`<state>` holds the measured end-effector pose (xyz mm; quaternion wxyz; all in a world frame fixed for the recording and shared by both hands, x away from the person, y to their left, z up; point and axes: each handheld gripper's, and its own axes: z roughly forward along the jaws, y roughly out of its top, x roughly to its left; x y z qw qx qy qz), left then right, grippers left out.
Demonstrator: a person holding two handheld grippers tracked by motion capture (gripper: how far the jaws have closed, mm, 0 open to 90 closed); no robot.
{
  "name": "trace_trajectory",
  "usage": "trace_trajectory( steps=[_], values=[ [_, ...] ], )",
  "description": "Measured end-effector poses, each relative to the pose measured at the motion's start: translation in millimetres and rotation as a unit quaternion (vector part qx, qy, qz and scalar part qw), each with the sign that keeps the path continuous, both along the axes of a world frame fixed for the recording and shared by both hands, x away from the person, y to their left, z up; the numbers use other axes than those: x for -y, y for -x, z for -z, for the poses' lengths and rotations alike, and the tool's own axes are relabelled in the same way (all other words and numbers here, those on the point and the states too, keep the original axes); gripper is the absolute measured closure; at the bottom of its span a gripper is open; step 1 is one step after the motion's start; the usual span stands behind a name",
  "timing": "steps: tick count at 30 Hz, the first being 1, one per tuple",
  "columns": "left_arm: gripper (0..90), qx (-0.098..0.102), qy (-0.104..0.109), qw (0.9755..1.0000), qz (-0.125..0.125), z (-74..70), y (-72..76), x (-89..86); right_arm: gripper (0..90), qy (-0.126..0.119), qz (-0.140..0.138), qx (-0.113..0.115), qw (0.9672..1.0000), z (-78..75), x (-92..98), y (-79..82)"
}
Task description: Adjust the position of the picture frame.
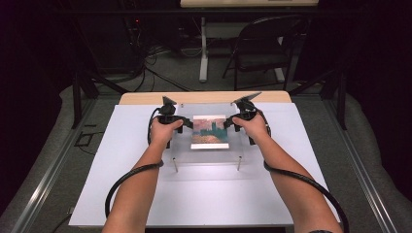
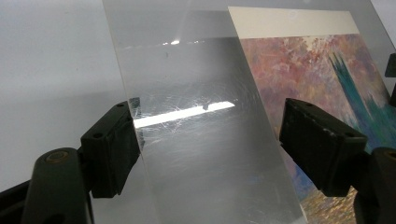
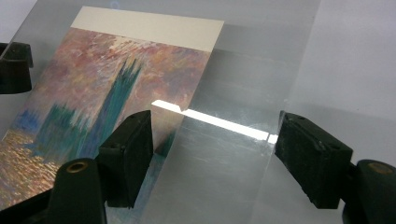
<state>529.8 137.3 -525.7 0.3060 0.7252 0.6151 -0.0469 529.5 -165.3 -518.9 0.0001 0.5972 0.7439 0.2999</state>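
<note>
Scratches on clear sheet (image 2: pixel 196 140) (left gripper view), painting (image 1: pixel 210 131)

The table (image 1: pixel 121 184) is brightly lit from above while the room behind sinks into near black. Overhead light glares as a white streak on the clear sheet (image 2: pixel 196 140), showing up fine scratches. The high view is soft and grainy; both gripper views blur close up

Left gripper (image 1: pixel 180 124) fingers apart, right gripper (image 1: pixel 232 122) fingers apart, forearms converging
</note>
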Motion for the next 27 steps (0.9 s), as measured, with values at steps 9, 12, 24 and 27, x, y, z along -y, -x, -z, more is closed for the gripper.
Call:
trace_trajectory(
  steps=[9,12,24,27],
  values=[
    [24.0,0.0,-0.001,1.0,-0.001,-8.1,1.8,-1.0,29.6,0.004,-0.003,0.01,0.9999,-6.6,0.8,2.8],
    [24.1,0.005,-0.004,1.0,-0.001,-11.9,3.9,-0.6,30.0,0.007,-0.009,0.015,0.9998,-9.6,1.0,4.2],
    [31.4,0.026,-0.01,0.9996,0.012,-37.3,17.0,-6.5,36.0,0.018,-0.016,0.043,0.9988,-33.3,1.4,18.0],
    [32.5,0.031,-0.011,0.9993,0.016,-42.0,20.5,-7.6,36.4,0.022,-0.018,0.05,0.9983,-38.7,0.8,22.7]
  ],
)
